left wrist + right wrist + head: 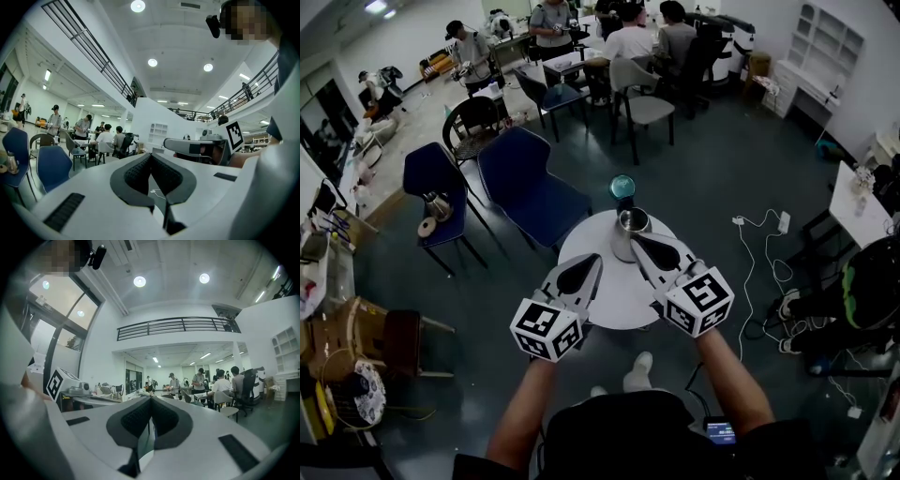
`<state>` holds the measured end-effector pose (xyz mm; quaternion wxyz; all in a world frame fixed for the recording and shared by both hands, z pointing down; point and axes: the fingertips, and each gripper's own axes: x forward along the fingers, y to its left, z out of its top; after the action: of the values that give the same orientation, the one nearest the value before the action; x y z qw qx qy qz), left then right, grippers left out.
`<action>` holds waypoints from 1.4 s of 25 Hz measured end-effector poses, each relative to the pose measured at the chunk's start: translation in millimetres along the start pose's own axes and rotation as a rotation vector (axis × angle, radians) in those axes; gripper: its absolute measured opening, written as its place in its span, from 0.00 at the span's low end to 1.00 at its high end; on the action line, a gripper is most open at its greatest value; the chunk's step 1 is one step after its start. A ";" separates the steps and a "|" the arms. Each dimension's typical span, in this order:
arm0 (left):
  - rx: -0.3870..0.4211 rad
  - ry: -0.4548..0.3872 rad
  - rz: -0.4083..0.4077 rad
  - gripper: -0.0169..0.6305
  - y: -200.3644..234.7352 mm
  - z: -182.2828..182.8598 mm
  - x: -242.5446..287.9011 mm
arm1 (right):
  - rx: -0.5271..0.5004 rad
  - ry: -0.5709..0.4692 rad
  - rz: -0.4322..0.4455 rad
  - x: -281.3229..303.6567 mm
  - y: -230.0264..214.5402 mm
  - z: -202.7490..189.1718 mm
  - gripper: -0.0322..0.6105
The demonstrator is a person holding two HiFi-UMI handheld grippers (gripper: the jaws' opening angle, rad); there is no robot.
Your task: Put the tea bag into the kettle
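Pointing at the kettle (632, 223), left gripper (597, 258) and right gripper (636, 240) are closed.

The head view looks steeply down on the round desk (614, 295) from above its near edge. The 2 gripper views ride close behind the left tongs (151, 154) and right tongs (151, 397) over the desk, facing level past its far edge. All 3 share the seated people (628, 42) beyond.

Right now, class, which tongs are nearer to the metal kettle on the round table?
Right. The right tongs point at the near side of the kettle, tips almost at its wall. The left tongs lie further back, to the kettle's left, over the table.
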<state>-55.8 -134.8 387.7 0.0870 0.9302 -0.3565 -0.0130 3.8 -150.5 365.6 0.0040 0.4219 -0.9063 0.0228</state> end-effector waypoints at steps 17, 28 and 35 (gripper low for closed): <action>0.016 -0.028 -0.084 0.05 -38.8 13.3 -80.7 | -0.001 0.003 -0.044 -27.0 78.1 -4.0 0.08; 0.029 -0.024 -0.093 0.05 -36.5 5.5 -108.7 | -0.007 0.013 -0.058 -36.1 106.1 -10.4 0.08; 0.035 -0.034 -0.083 0.05 -41.5 10.5 -103.1 | -0.010 0.015 -0.067 -51.5 102.2 -9.9 0.08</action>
<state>-106.1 -37.4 366.4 0.0639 0.9452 -0.3191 -0.0259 -41.3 -45.0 370.3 0.0137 0.4517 -0.8918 0.0214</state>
